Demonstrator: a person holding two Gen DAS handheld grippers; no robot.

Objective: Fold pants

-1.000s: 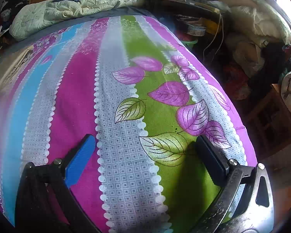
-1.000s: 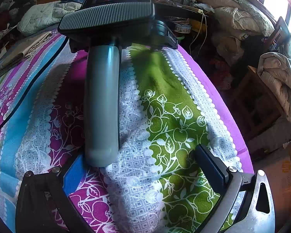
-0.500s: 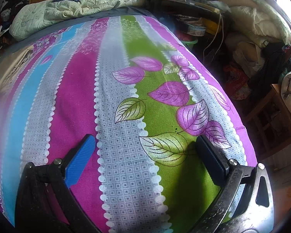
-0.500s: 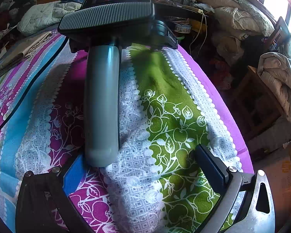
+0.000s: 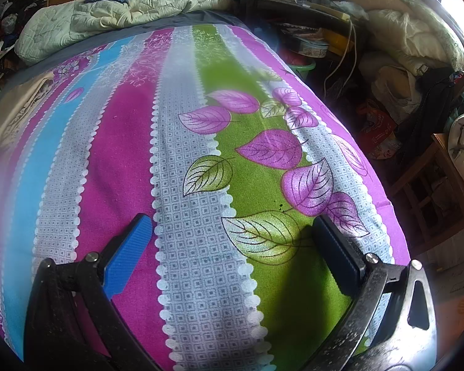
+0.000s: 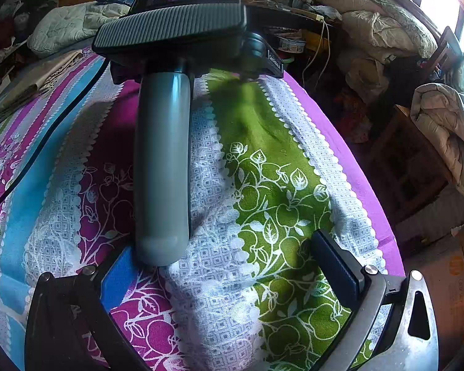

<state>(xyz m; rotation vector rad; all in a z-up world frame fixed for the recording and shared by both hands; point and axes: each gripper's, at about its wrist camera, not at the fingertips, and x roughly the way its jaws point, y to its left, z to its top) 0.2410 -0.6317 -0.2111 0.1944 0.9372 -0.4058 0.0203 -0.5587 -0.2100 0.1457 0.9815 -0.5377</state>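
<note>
Both tools wide apart, holding nothing: left tool [image 5: 232, 247], right tool [image 6: 222, 262]. Pants [image 6: 31, 83] likely tan fabric far-left on bed [image 5: 176, 154], well apart; left tool nearer.

The left gripper [image 5: 232, 247] is lying low with its jaws spread wide and nothing between its blue-padded fingers [image 5: 128, 256], while the right gripper [image 6: 229, 275] is likewise gaping wide and empty, its left pad [image 6: 117, 281] sitting just beside the other tool's grey handle [image 6: 162, 167].
</note>
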